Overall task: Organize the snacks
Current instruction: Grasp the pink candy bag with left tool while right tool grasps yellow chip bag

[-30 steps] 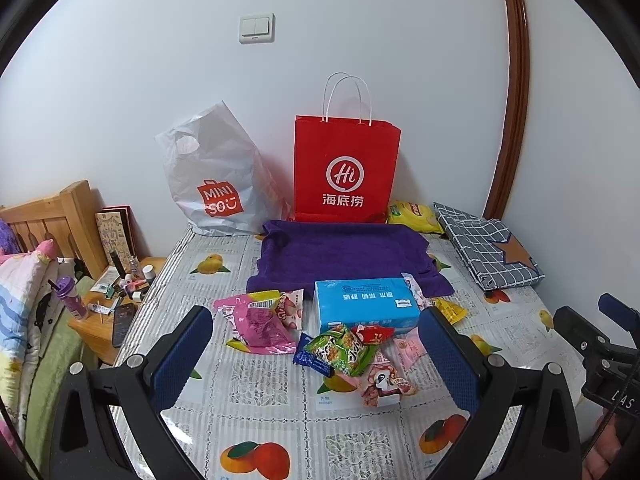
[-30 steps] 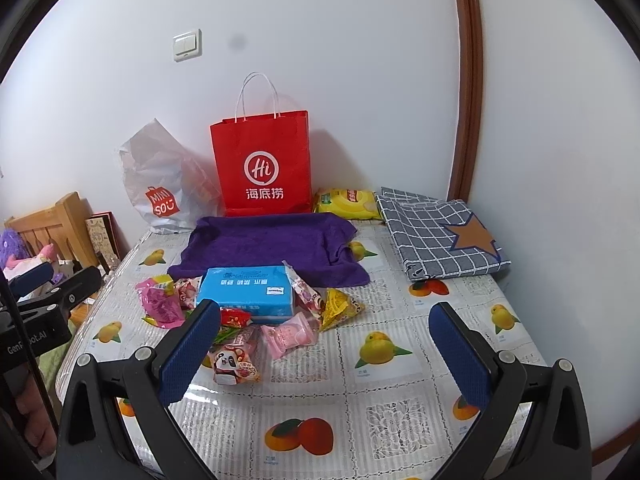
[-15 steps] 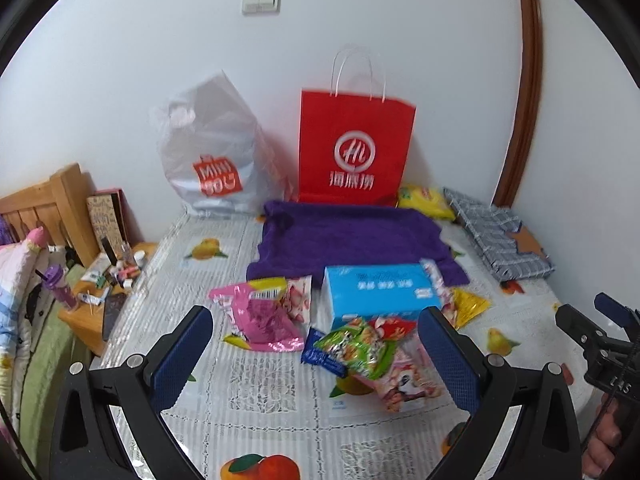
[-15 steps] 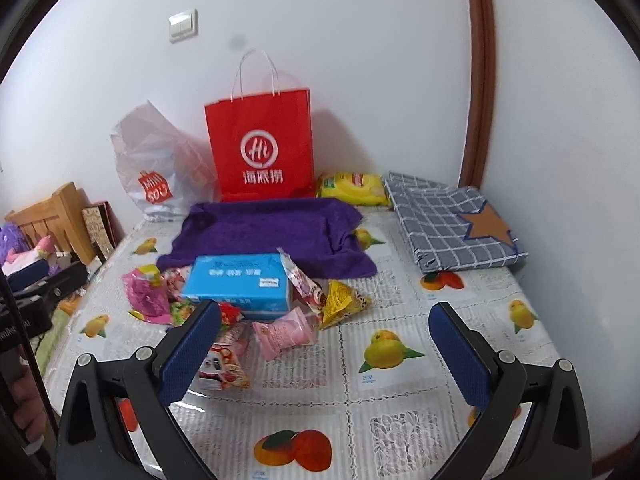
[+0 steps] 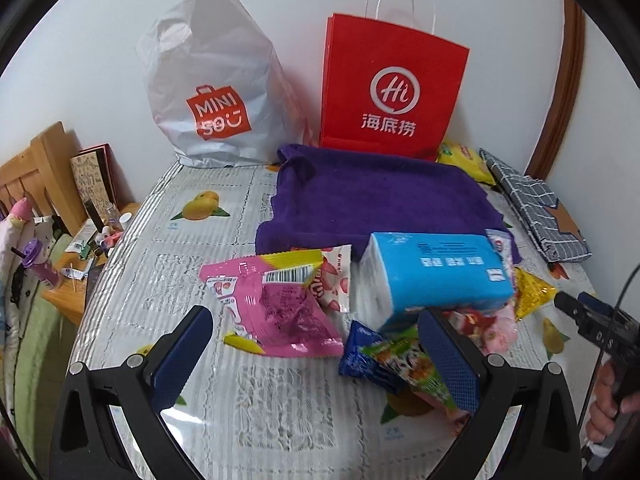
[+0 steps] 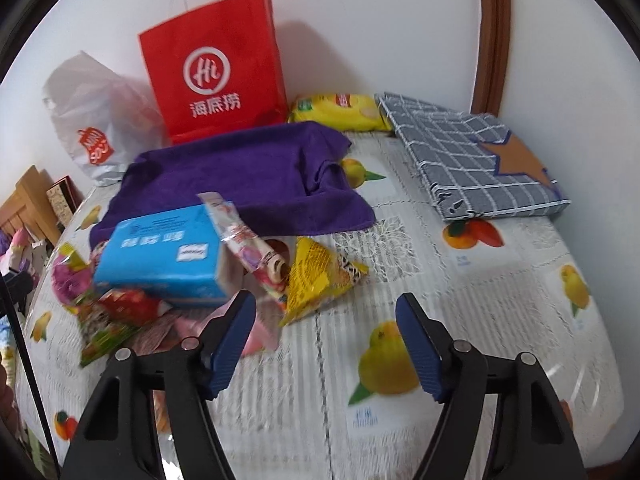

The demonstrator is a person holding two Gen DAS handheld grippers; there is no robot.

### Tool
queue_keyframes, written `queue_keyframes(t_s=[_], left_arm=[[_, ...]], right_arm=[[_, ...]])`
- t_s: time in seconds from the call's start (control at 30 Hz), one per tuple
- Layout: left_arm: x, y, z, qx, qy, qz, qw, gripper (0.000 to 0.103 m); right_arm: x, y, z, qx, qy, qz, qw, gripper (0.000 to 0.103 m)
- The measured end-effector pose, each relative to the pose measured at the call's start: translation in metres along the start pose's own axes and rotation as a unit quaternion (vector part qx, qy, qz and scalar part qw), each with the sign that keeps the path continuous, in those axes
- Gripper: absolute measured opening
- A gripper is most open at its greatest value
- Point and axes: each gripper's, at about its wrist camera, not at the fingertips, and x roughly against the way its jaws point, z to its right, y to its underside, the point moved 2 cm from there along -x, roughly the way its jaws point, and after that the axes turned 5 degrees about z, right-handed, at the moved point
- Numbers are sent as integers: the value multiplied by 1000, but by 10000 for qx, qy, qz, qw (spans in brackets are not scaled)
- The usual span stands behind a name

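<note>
right gripper (image 6: 326, 344) jaws spread wide, empty, over fruit-print bench (image 6: 460, 320); yellow snack packet (image 6: 320, 280) just ahead between them, blue tissue pack (image 6: 160, 256) left atop snack pile, purple towel (image 6: 240, 180) behind, red paper bag (image 6: 216, 68) at wall

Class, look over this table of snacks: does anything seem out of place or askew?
Yes. The blue tissue pack is no snack, yet it lies tilted on the snack packets, propped on the red packet. The packets lie jumbled and overlapping, not sorted.

Two bags (image 5: 394, 92), one tissue pack (image 5: 436, 272)
</note>
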Motion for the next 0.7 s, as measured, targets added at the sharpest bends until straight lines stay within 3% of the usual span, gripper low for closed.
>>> queue_keyframes(t_s=[0.43,0.53,0.7], left_arm=[[-29,-12,-19,213,-168,-233,9994,103],[-34,-10,-25,257,-193,-339,9989,103],[-46,-3,-31,299,-241,-529,9979,103]], right_arm=[[-83,-4,14,-155,-129,-539,9983,66],[-90,0,17,-245,-224,-642,9974,54],[-82,3,17,-98,-203,-540,9983,46]])
